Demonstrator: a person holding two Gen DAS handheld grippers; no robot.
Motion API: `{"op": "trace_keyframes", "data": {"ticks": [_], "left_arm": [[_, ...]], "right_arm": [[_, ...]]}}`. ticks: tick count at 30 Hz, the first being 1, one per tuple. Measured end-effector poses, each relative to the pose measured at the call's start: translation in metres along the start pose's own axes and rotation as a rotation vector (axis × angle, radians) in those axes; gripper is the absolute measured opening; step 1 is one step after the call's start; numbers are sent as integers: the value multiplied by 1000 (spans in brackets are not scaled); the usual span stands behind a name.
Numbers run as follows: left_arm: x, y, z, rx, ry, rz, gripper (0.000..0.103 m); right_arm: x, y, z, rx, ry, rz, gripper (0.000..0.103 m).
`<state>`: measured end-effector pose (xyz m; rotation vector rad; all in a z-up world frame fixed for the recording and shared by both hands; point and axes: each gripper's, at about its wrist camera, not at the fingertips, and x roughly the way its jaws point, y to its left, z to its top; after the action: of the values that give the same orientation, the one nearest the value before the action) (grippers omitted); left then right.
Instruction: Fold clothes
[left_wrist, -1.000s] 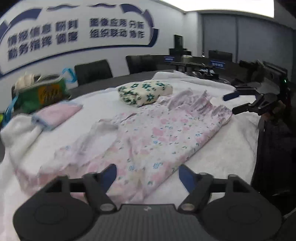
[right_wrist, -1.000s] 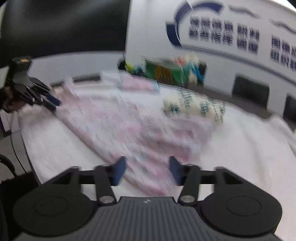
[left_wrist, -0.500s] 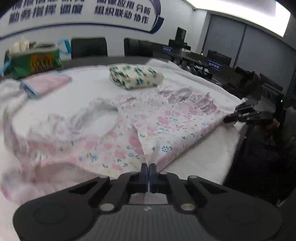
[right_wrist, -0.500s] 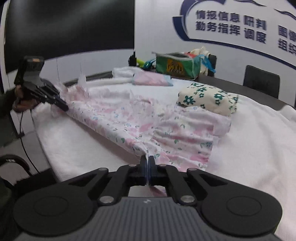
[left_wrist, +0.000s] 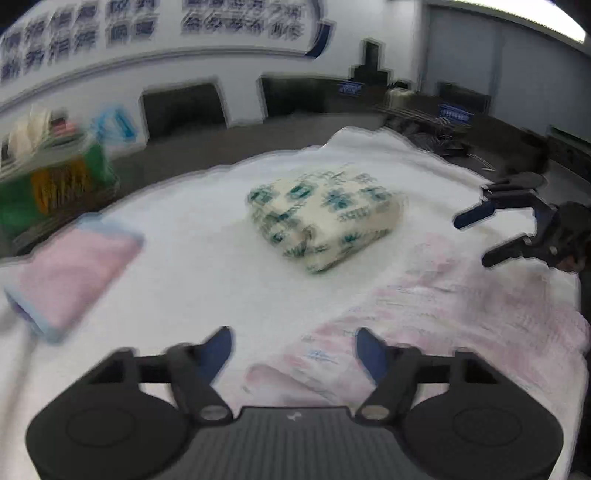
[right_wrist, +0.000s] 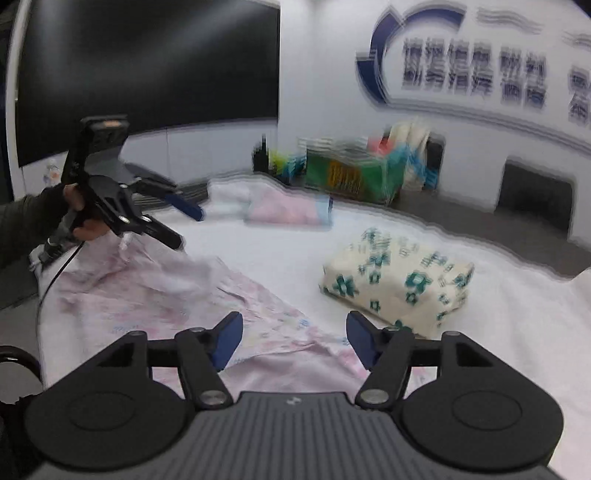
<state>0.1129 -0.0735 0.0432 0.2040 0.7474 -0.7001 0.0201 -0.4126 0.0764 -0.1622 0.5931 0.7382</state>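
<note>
A pink floral garment (left_wrist: 450, 314) lies folded over on the white towel-covered table (left_wrist: 207, 258); it also shows in the right wrist view (right_wrist: 155, 295). My left gripper (left_wrist: 293, 349) is open and empty just above the garment's near edge; it shows from outside in the right wrist view (right_wrist: 184, 221). My right gripper (right_wrist: 293, 339) is open and empty above the garment's other edge; it shows in the left wrist view (left_wrist: 476, 236). Both views are blurred by motion.
A folded cream garment with green flowers (left_wrist: 325, 218) (right_wrist: 399, 284) lies mid-table. A folded pink cloth (left_wrist: 70, 277) (right_wrist: 288, 210) lies further off. A green bag (left_wrist: 48, 184) (right_wrist: 351, 173) stands at the table's far side, with black chairs (left_wrist: 183, 107) behind.
Both grippers, shut on the garment's hem half a second ago, carried it over into a fold, opened and let go. Both have lifted away.
</note>
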Motion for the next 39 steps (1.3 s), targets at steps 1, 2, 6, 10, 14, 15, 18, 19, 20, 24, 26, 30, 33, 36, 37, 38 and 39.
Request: {"op": "trace_keyframes", "data": {"ticks": [1,2,6,10,14,15,18,19,20,24,26,30,33,36,37,38,39], "left_arm": [[14,13,1,-37,26,-17,60],[23,22,0,-68,44,-31,60],[23,39,-17,-102,37,-149,58],[25,22,-19,3,69,-164,11],[5,10,-19,42,-4,-133,1],[-1,7,-18,47,-25,-137,0],[-42,-6,-19,63,-118,-138,0],[-60,-18,-26,97,-153,-132,0],[-78,-31,-32,131,-189,-126,0],[-123,-85,-85,221,-232,-147,1],[-120,-103,-119,229,-146,-152,3],[-138,-115,-156,240,-125,-190,7],[-155,-105,-146,161,-242,-251,36],[-132,-107,-127,133,-278,-192,41],[-120,-108,-123,123,-245,-191,39],[-105,-109,-121,120,-194,-184,21],[-92,-111,-121,122,-135,-149,6]], "right_arm": [[19,-15,7,23,53,12,63],[29,-25,7,24,86,21,63],[55,-49,-2,-7,201,61,62],[57,-38,-18,-92,245,71,4],[38,-21,-11,-164,192,12,0],[28,-12,-8,-186,158,-13,0],[-10,19,2,-269,62,-85,0],[-24,36,3,-317,42,-124,0],[-35,51,2,-359,36,-151,0],[-61,110,-38,-445,86,-208,0],[-68,135,-66,-450,135,-221,3],[-83,164,-108,-377,153,-141,7],[-104,171,-102,-302,-11,-91,15],[-95,166,-85,-263,-171,-120,44],[-84,156,-80,-207,-177,-112,42],[-73,146,-74,-148,-176,-99,41],[-62,141,-75,-116,-136,-83,33]]}}
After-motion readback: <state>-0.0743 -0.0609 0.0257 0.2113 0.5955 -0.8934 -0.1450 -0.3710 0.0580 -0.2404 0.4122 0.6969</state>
